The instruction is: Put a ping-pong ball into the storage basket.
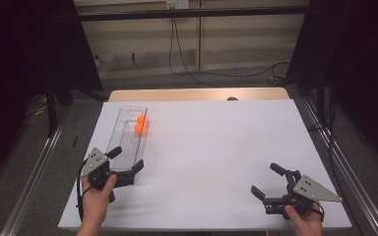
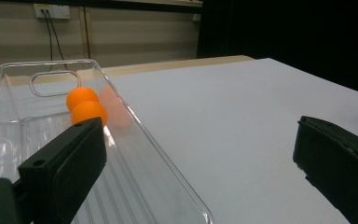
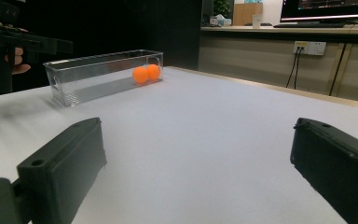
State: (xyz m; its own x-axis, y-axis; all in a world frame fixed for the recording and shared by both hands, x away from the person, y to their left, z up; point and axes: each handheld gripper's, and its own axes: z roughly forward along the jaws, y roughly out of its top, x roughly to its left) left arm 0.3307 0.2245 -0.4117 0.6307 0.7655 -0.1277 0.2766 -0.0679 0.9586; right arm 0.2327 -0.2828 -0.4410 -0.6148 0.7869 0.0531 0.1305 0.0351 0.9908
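A long, narrow tray of clear plastic [image 1: 128, 140] lies on the left side of the white bench [image 1: 216, 157], its length running away from the person; it has straight see-through walls, a ribbed floor and an oval grip hole cut in its far end wall. Two bright orange balls [image 1: 141, 124] sit touching each other at the far end of the tray, against its right wall, which throws back a faint orange reflection. The left hand-held gripper [image 1: 126, 161] is at the near end of the tray with its jaws wide apart: one jaw is over the inside of the tray and the other is outside its right wall, above the bench, so the near right corner lies between them, though I cannot tell whether either touches the plastic. The right hand-held gripper [image 1: 265, 180] rests low over the bench at the near right, well apart from the tray, its jaws also wide and holding nothing
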